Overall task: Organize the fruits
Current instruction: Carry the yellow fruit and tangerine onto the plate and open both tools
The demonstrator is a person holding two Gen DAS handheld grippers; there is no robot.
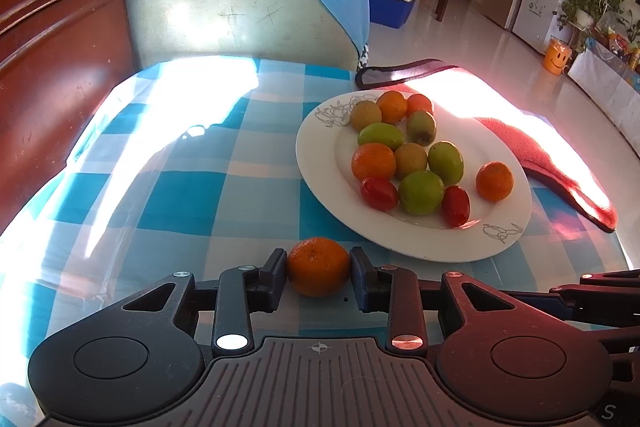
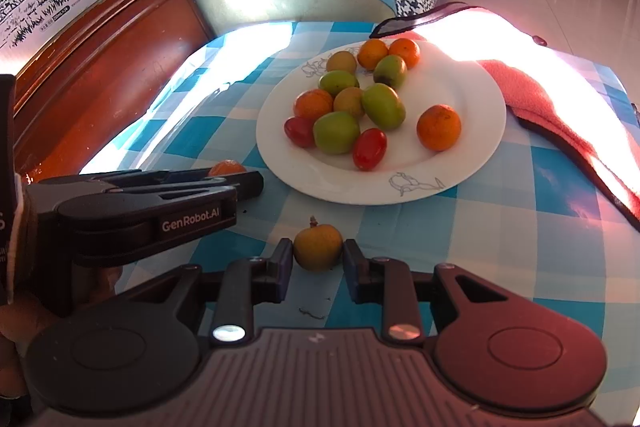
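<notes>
A white plate point(image 1: 424, 241) point(image 2: 474, 83) on the blue checked tablecloth point(image 1: 192, 187) holds several small oranges, green fruits and red tomatoes. In front of the plate, my left gripper point(image 1: 319, 269) is shut on a small orange point(image 1: 319, 259), its pads pressing both sides. From the right wrist view the left gripper point(image 2: 244, 183) lies at the left, with that orange point(image 2: 226, 167) just peeking above it. My right gripper point(image 2: 318, 259) is shut on a yellow-brown fruit with a stem point(image 2: 318, 245), which rests on the cloth near the plate's front edge.
A pink cloth with a dark border point(image 1: 556, 175) point(image 2: 560, 99) lies right of the plate. A wooden frame point(image 1: 60, 67) and a pale green cushion point(image 1: 224, 15) stand behind the table. A hand point(image 2: 24, 315) holds the left gripper.
</notes>
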